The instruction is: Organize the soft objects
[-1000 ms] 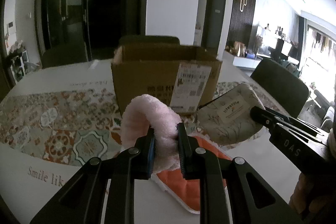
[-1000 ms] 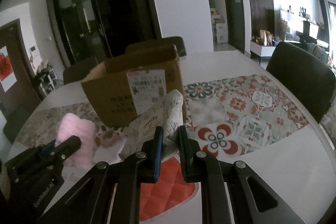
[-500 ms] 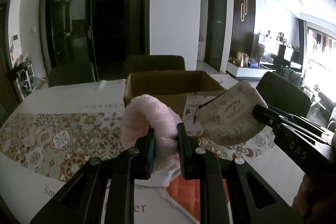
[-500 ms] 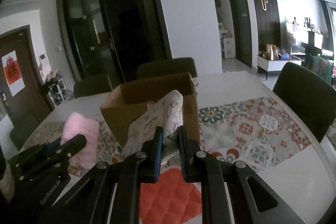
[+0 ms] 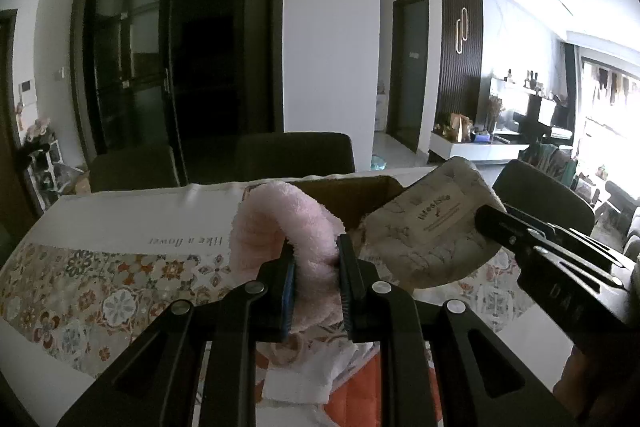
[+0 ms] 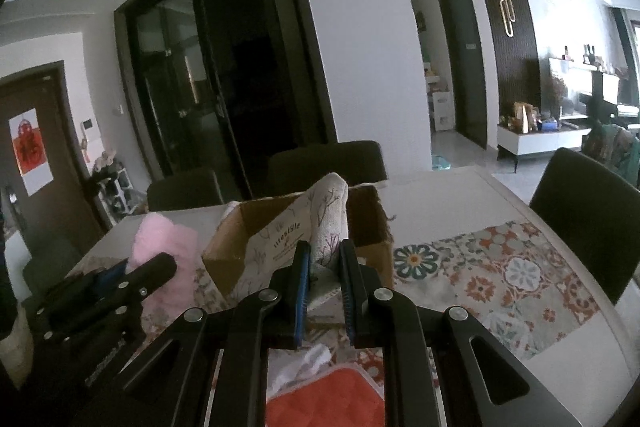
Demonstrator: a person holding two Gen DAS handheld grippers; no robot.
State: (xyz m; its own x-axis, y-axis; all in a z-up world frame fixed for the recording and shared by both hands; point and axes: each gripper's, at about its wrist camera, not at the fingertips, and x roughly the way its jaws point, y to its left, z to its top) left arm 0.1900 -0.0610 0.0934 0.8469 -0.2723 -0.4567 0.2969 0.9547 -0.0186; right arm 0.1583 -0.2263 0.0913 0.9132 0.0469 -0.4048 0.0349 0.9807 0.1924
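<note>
Now, on my left wrist view, my left gripper pinches the pink fluffy cloth, nearly closed; the cardboard box lies just ahead. On my right wrist view, my right gripper clamps the printed pad, held above the box's near wall, slightly nearer.

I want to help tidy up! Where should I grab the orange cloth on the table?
Grab the orange cloth by an edge or corner, coming from above. It lies flat on the table, so there is nothing to grip in the middle. Much of it hides behind the tongs.
</note>
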